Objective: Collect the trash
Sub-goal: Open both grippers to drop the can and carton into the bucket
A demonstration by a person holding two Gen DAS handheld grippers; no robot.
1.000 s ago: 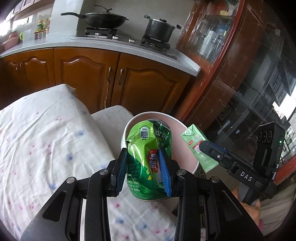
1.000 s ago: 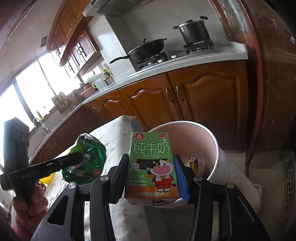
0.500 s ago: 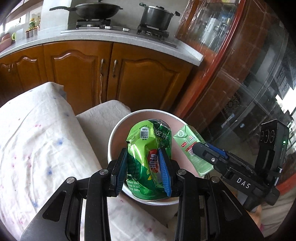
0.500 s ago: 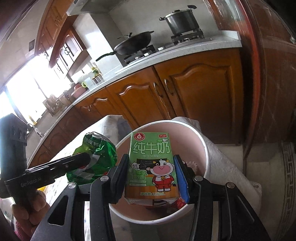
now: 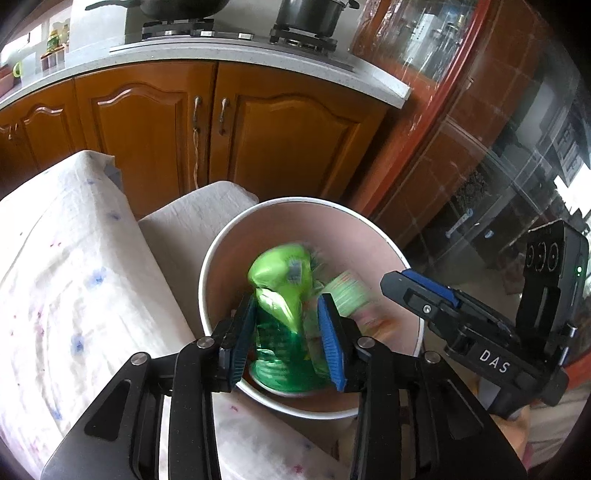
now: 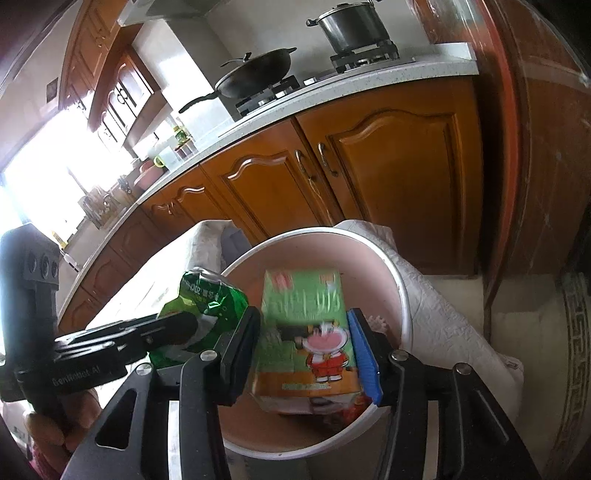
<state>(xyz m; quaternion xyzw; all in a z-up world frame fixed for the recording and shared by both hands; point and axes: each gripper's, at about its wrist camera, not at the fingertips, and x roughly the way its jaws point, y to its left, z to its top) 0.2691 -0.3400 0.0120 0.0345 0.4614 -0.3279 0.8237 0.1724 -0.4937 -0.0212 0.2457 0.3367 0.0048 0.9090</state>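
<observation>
Both tools are over the bin right now. The left hand-held gripper hangs just above the near rim of the white bin, its blue pads spread. The crushed green can sits between them, smeared with blur. There is a visible gap between the can and the right-hand pad, so that grip reads as released, not clamped. From the other camera, the right hand-held gripper is also over the bin's mouth. The green milk carton, cartoon cow on its front, shows between the fingers and is blurred too, while the fingers themselves look sharp. The left wrist view settles it: the carton shows as a pale green smear inside the bin, apart from the right tool's dark fingertip, so that one is let go as well. The bin has a pinkish inside, and some red and orange scraps lie at its bottom. It stands beside the cloth-covered table, white with small blue and pink specks, and a quilted white cloth lies draped against its far side. Behind all this run the wooden cabinets under a pale counter, with a black wok and a steel pot on the stove.
</observation>
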